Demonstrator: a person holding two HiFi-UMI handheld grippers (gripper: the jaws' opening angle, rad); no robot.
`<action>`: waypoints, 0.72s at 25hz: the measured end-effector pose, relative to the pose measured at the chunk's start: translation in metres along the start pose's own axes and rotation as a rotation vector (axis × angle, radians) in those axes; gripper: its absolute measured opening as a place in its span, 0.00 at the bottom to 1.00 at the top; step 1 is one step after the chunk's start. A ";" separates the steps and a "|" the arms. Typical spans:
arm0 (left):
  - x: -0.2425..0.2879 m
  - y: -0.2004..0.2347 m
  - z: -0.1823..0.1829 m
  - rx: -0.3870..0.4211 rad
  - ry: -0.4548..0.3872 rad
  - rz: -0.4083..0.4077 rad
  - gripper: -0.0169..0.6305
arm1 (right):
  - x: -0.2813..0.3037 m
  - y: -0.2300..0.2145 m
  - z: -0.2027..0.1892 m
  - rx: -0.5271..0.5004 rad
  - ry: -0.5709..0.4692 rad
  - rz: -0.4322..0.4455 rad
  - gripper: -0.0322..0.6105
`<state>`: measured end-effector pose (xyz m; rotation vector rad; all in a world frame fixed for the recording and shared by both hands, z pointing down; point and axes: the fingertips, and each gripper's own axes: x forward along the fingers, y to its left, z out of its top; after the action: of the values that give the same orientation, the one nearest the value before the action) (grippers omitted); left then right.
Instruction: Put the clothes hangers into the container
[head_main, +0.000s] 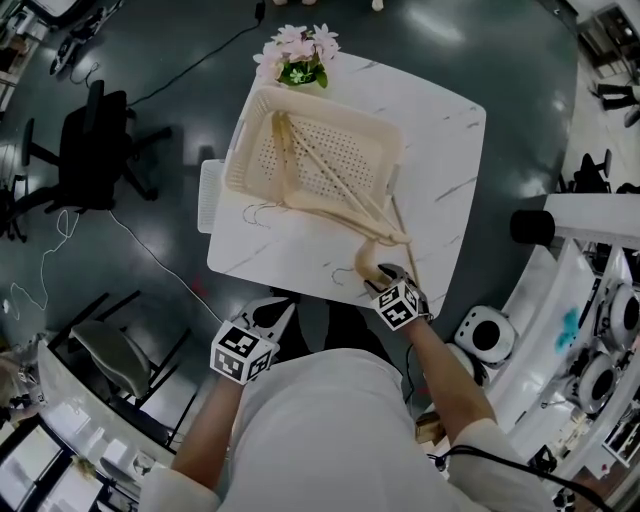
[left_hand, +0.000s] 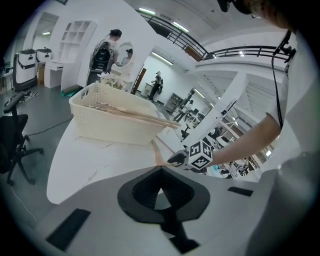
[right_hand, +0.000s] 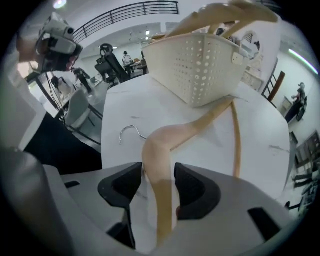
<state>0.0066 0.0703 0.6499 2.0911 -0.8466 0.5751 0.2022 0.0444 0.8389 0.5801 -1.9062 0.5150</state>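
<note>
The right tool (right_hand: 159, 186) stands apart around a wooden hanger (right_hand: 161, 145) lying on the tabletop (right_hand: 260, 150) beside the basket (right_hand: 200, 70); the left tool (left_hand: 160, 192) is closed, empty

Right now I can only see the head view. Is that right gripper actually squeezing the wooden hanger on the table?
Observer: No. The right gripper has its jaws apart. The hanger passes between them, unpressed.
Operator: And the left gripper?
Observer: Its jaws are together, with nothing between them.
Operator: What is the thin squiggle beside the hanger?
Observer: A metal hook, lying flat on the table.
</note>
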 end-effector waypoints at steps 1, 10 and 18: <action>0.000 0.001 -0.002 -0.004 0.001 0.000 0.04 | 0.000 0.000 0.000 -0.021 -0.003 -0.025 0.39; -0.005 0.008 -0.003 -0.002 0.002 -0.005 0.04 | -0.004 0.011 0.005 -0.007 -0.027 -0.017 0.32; -0.006 0.004 0.011 0.037 -0.007 -0.024 0.04 | -0.026 0.009 0.003 0.041 -0.040 -0.025 0.31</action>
<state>0.0007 0.0620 0.6418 2.1355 -0.8190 0.5750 0.2039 0.0538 0.8132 0.6439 -1.9273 0.5309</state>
